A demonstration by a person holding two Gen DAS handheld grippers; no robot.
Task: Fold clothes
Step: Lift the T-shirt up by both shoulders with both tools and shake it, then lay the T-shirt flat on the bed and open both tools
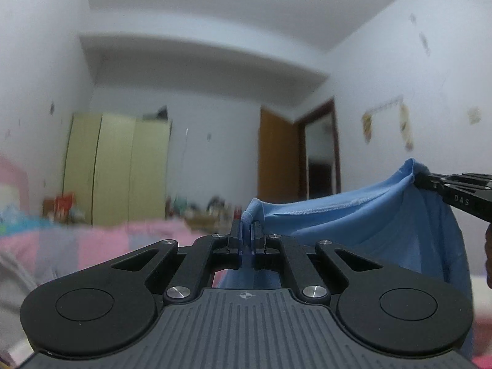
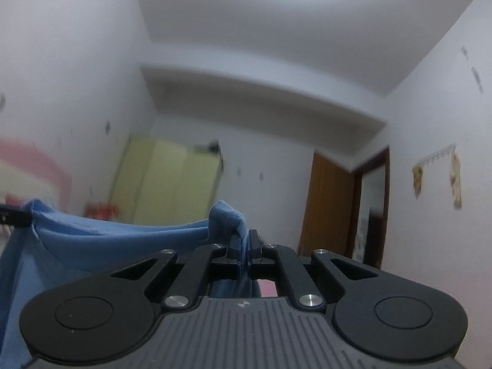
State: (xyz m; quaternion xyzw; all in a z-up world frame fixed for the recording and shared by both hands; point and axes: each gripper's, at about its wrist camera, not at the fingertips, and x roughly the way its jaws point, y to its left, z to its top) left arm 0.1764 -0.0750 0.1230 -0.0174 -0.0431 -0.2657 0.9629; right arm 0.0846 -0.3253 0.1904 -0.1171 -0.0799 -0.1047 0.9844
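Clearly, from the left wrist view, the left gripper (image 1: 247,233) has its jaws closed on a bunched corner of the blue garment (image 1: 363,224), and the cloth rises in a small peak above the grip. From there the garment's top edge sags and then climbs to the right gripper (image 1: 419,178), which pinches the other corner at the right side of the view. The rest of the cloth hangs down below that edge, in the air above the pink bed (image 1: 101,240). Holding two corners apart like this probably lets the garment's own weight pull it flat before a fold. Behind stand a yellow-green wardrobe (image 1: 117,169) and a brown door (image 1: 276,153).

From the right wrist view, the right gripper (image 2: 243,243) is likewise clamped on a wad of the blue garment (image 2: 123,240), and the top edge runs leftward in a slack curve to the left gripper (image 2: 18,218). So the long axis of the held edge lies roughly level, side to side between the two grippers, with the body of the cloth pointing downward. Which end of the garment is up I cannot tell
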